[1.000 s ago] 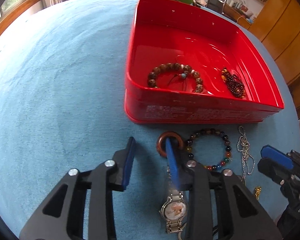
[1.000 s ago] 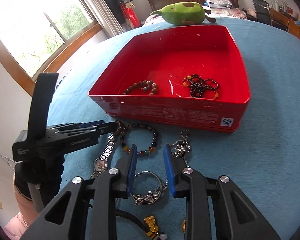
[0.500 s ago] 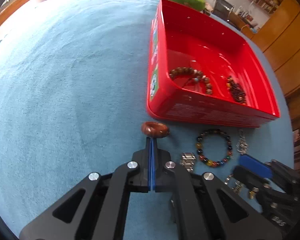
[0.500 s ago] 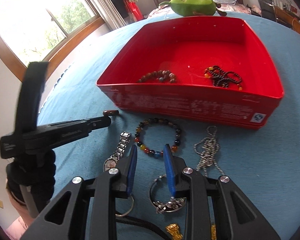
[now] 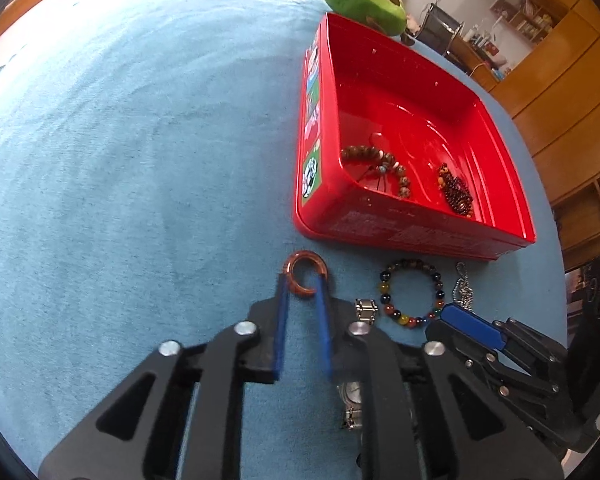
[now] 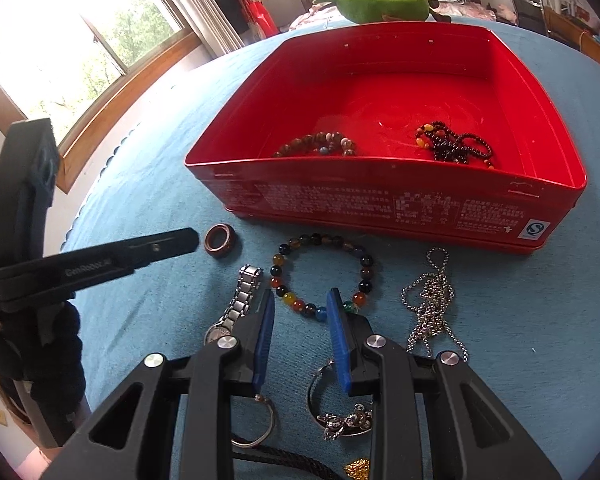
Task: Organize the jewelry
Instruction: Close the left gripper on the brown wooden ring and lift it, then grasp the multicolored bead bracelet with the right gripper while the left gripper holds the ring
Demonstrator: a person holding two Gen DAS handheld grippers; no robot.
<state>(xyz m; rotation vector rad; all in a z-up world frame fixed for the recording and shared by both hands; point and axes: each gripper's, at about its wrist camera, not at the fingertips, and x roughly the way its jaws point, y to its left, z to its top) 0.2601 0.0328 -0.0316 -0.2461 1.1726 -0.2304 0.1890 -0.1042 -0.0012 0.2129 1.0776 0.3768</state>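
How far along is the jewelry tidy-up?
Done: brown bead bracelet and dark bead strand lie in the red tin. In hand: nothing; the left hand-held gripper has just opened its jaws at the brown ring, unclamped; the right hand-held gripper is open. Left out: ring, colourful bracelet, watch, chain, key rings.

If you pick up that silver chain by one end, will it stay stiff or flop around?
Probably flop: the silver chain lies in loose, tangled loops on the blue cloth, so it likely dangles and swings. Its fine shiny links may slip off smooth pads. It looks light.
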